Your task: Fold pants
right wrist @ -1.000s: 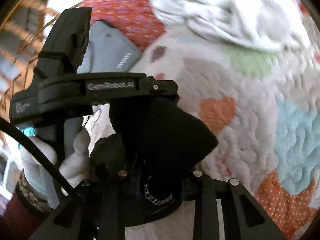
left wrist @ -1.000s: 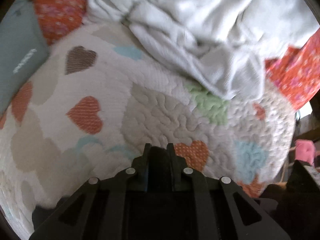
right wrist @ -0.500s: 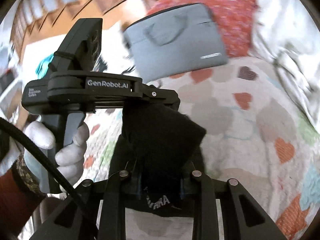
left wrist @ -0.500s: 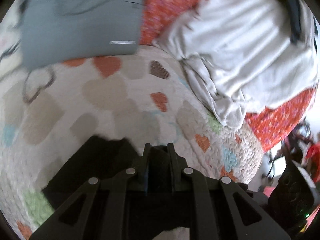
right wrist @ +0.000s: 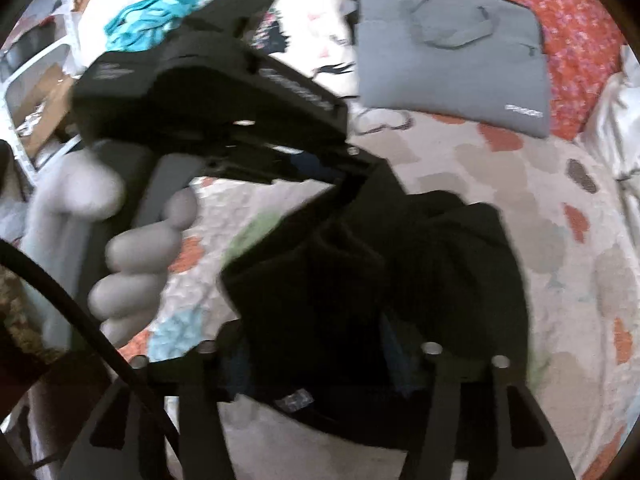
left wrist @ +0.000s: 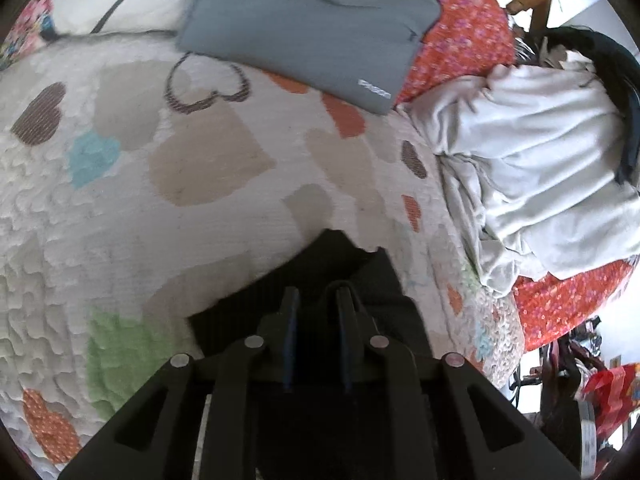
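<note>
The black pants (left wrist: 340, 268) lie bunched on a heart-patterned quilt (left wrist: 200, 168). In the left wrist view my left gripper (left wrist: 316, 300) has its fingers parted a little over the black cloth, nothing pinched between them. In the right wrist view the pants (right wrist: 440, 264) drape over my right gripper (right wrist: 320, 344), whose jaws have spread apart; the cloth hides the fingertips. The left gripper body (right wrist: 208, 92), held by a gloved hand (right wrist: 132, 264), is close at the left, its tip touching the pants.
A grey laptop bag (left wrist: 312, 20) lies at the far edge of the quilt on a red floral cover (left wrist: 460, 32). A pile of white clothing (left wrist: 540, 160) lies at the right. A turquoise cloth (right wrist: 152, 16) lies far left. The bed edge drops off at the right.
Both grippers moved down toward the quilt with the pants. The left fingers parted from shut. The right jaws widened and the pants slumped onto the quilt.
</note>
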{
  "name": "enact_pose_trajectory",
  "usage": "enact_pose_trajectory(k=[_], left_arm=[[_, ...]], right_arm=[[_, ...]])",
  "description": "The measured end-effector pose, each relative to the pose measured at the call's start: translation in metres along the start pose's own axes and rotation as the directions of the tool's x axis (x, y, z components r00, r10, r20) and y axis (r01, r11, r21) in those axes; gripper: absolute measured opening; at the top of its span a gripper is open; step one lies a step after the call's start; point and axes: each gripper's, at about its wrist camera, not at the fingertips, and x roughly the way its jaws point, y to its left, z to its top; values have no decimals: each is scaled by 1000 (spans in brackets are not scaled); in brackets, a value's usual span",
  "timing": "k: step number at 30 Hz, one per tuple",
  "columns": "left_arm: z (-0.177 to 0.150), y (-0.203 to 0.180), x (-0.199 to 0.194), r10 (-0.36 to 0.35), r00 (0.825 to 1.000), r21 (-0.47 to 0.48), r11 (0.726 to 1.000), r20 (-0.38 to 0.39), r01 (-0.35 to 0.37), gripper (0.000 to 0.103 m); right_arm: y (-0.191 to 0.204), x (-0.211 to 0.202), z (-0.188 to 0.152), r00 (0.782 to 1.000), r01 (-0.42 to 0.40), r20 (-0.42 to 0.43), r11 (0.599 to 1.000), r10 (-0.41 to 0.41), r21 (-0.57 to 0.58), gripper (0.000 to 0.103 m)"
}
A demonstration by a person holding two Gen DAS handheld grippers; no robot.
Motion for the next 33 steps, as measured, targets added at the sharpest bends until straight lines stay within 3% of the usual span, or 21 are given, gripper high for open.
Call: enact_pose_trajectory(k=[4, 8, 13, 18, 24, 27, 30, 33], left_arm=[[-2, 18, -4, 5, 1000, -19, 1000, -8, -5, 29], [-5, 36, -11, 3, 1000, -61, 998, -21, -4, 42], [-18, 55, -27, 56, 998, -86, 995, -21, -58, 42], [-24, 53, -58, 123, 991, -88, 989, 57, -118, 42], [-25, 33, -85, 24, 987, -116, 993, 156, -6, 42], [-26, 11, -71, -18, 991, -85, 996, 133, 30, 42], [-32, -4, -45, 33, 996, -44, 999, 82, -29, 42], [-44, 5, -16, 78, 997, -93, 993, 17, -76, 42]], right_arm=[[20, 1, -7, 1000, -3, -13, 998, 2, -67, 71], [17, -2, -10, 1000, -16, -25, 998, 15, -55, 71], [7, -18, -14, 998, -47, -31, 999, 47, -26, 71], [-2, -37, -25, 998, -54, -44, 998, 53, -30, 71], [-29, -71, -35, 1000, -30, -4, 999, 30, 44, 71], [-50, -77, -31, 1000, -11, 13, 994, 10, 110, 71], [-71, -72, -27, 999, -36, 21, 980, 33, 198, 71], [-90, -60, -30, 999, -51, 1, 958, 52, 282, 71]])
